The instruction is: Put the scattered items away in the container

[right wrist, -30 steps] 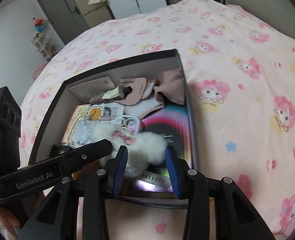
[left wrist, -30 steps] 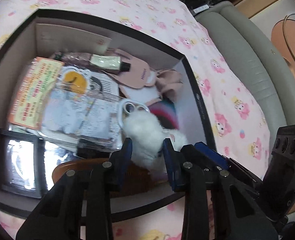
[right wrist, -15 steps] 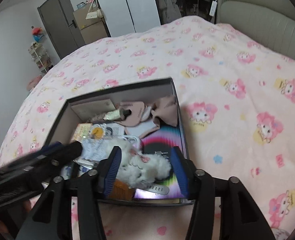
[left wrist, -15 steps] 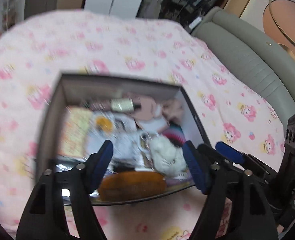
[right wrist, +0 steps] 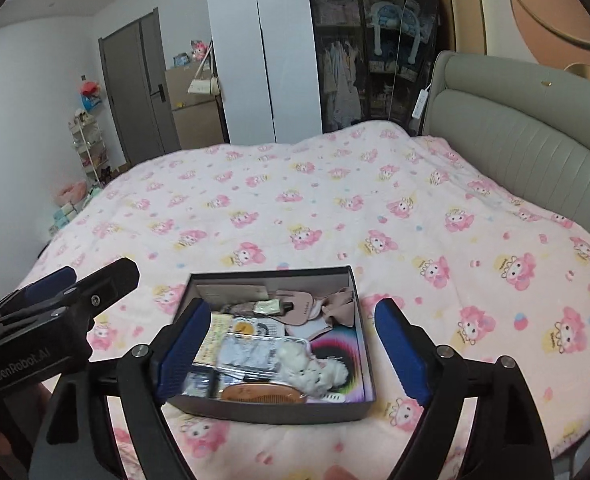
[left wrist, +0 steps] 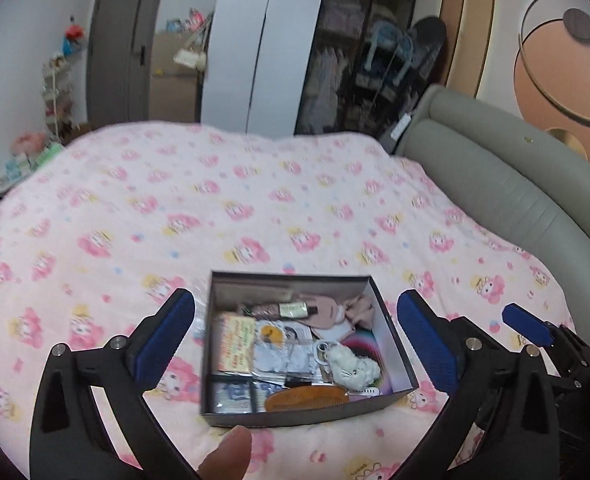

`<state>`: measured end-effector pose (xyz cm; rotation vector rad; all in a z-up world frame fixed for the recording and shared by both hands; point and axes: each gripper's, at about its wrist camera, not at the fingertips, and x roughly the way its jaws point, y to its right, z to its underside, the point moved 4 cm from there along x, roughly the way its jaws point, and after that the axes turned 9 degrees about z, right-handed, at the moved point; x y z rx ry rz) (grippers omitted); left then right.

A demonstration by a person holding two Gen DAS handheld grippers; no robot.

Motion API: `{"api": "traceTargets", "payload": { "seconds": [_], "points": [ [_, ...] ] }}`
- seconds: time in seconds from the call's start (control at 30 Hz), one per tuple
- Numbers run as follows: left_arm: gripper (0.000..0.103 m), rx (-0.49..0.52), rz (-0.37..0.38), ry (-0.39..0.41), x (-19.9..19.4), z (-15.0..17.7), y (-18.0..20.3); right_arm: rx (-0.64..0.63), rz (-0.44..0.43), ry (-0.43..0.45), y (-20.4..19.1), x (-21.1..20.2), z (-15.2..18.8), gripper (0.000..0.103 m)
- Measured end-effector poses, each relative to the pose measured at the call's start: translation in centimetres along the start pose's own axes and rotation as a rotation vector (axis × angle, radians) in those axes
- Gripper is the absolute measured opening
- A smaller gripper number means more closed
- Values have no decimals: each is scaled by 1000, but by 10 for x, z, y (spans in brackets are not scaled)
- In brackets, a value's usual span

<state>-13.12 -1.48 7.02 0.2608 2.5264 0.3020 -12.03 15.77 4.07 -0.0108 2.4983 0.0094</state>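
Broadly, the bed (right wrist: 335, 208) fills the room's middle, covered by a pink cartoon-print quilt, with a grey padded headboard (right wrist: 535, 128) along its right side. Behind stand a white wardrobe (right wrist: 263, 60), a dark open clothes rack (right wrist: 359, 60) and a grey door (right wrist: 135, 88).

On the quilt near its front edge sits the dark open box (right wrist: 271, 406), the container for the task. Nothing lies on the quilt around it; all visible items are inside. A white fluffy toy (right wrist: 315, 368) rests toward the front right, over a rainbow-patterned black card (right wrist: 343, 344). A wooden comb (right wrist: 263, 394) lies against the front wall. A clear packet (right wrist: 251, 354) and an orange leaflet (left wrist: 237, 344) occupy the left half; a pink flat pouch (right wrist: 299, 308), a small tube (right wrist: 271, 306) and a beige cloth bow (right wrist: 341, 304) lie at the back.

Both tongs are raised above the box with nothing gripped. The left gripper (left wrist: 295, 344) has its jaws opening, blue pads wide on either side of the box in its view; a fingertip (left wrist: 227, 456) shows below. The right gripper (right wrist: 291, 354) is likewise opening, empty.

Compared with a second ago, when both pairs of pads were close around the fluffy toy low in the box, each has let go and lifted away, so the box now appears small and the far room has come into view.
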Motion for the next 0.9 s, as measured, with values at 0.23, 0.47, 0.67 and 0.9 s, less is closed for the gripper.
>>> {"api": "traceTargets", "payload": {
  "seconds": [0.23,0.47,0.67,0.9],
  "points": [
    [102,34,-79,70,-81,23,6,-46,78,79,-1,-57,16,83],
    [102,51,-147,32,-115,71,2,29,41,19,14,-80,69,83],
    [102,49,-161,20,-121,92,7,5,34,44,13,-92,75,83],
    [102,42,-140,2,-117,98,10,-11,25,7,6,-89,87,83]
  ]
}}
